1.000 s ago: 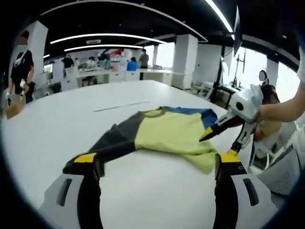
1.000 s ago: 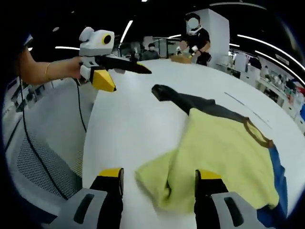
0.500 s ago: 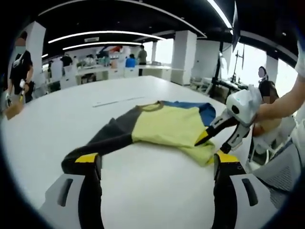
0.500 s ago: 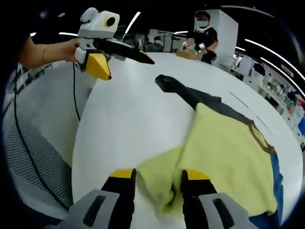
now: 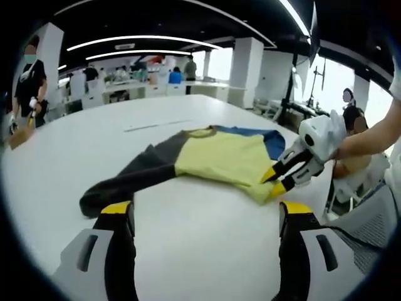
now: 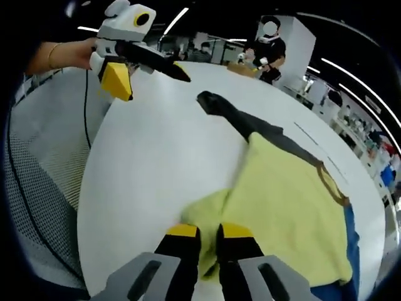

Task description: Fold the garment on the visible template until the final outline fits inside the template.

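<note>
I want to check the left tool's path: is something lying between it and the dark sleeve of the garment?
Nothing visible does. The left tool is open above bare table, and the garment's dark sleeve ends just ahead of its left jaw.

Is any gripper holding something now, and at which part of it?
The right gripper is shut on the garment, pinching its near yellow corner. The left gripper is open and holds nothing.
</note>
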Action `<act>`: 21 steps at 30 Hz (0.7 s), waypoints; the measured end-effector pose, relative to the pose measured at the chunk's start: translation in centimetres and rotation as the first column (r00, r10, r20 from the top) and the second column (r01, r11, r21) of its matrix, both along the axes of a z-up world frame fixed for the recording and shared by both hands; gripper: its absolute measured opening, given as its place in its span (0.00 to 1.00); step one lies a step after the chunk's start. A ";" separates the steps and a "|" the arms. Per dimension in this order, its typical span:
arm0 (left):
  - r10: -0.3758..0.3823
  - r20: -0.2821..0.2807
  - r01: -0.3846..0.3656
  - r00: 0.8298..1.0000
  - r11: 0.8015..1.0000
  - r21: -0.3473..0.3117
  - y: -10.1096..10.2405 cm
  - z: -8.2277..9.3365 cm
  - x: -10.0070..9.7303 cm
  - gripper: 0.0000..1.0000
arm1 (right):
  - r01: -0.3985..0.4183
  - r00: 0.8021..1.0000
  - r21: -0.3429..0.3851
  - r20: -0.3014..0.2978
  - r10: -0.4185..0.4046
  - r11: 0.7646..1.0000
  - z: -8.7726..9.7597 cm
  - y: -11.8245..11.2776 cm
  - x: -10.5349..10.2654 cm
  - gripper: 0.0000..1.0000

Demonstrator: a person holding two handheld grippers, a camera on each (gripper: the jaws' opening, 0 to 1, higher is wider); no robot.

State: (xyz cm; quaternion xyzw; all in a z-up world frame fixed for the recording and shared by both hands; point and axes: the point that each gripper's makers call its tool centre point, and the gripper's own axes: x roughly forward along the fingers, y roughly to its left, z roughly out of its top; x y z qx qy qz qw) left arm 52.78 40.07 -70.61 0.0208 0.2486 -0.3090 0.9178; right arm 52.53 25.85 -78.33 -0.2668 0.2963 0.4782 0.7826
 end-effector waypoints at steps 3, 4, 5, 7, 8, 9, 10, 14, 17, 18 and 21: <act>-0.004 -0.004 0.004 1.000 1.000 -0.002 -0.2 -0.1 0.0 0.91 | 0.012 1.000 0.027 -0.014 -0.011 1.000 1.2 -0.2 0.2 0.04; -0.008 -0.004 0.008 1.000 1.000 -0.005 -0.3 -0.1 0.0 0.90 | 0.012 1.000 0.034 -0.012 -0.011 0.999 1.7 -0.2 0.2 0.04; -0.009 -0.005 0.009 1.000 1.000 -0.005 -0.4 -0.1 0.0 0.90 | 0.025 1.000 0.051 -0.012 -0.024 0.998 2.4 -0.3 0.6 0.03; -0.013 -0.007 0.013 1.000 1.000 -0.002 -0.5 -0.1 0.1 0.90 | 0.040 0.999 0.067 -0.007 -0.040 0.997 3.6 -0.7 1.2 0.03; -0.014 -0.009 0.014 1.000 1.000 0.001 -0.5 -0.2 0.1 0.90 | 0.050 0.999 0.071 0.000 -0.050 0.996 4.1 -0.9 1.7 0.03; -0.016 -0.009 0.016 1.000 1.000 0.002 -0.5 -0.2 0.1 0.90 | 0.058 0.998 0.076 0.007 -0.058 0.995 4.7 -1.2 2.1 0.03; -0.018 -0.009 0.018 1.000 1.000 0.000 -0.6 -0.2 0.1 0.90 | 0.061 0.998 0.082 0.015 -0.063 0.995 5.2 -1.3 2.5 0.03; -0.022 -0.010 0.022 1.000 1.000 0.000 -0.7 -0.1 0.2 0.89 | 0.097 0.994 0.089 0.046 -0.101 0.991 6.9 -2.3 4.4 0.03; -0.020 -0.009 0.020 1.000 1.000 -0.004 -0.7 0.0 0.3 0.89 | 0.134 0.989 0.086 0.057 -0.139 0.987 7.8 -3.0 5.9 0.03; -0.020 -0.012 0.020 1.000 1.000 -0.007 -0.7 -0.1 0.3 0.88 | 0.139 0.987 0.092 0.068 -0.146 0.986 8.4 -3.1 6.5 0.03; -0.033 -0.021 0.033 0.999 0.999 0.012 -0.7 -0.3 0.1 0.88 | 0.147 0.982 0.095 0.108 -0.157 0.985 9.6 -3.2 7.8 0.03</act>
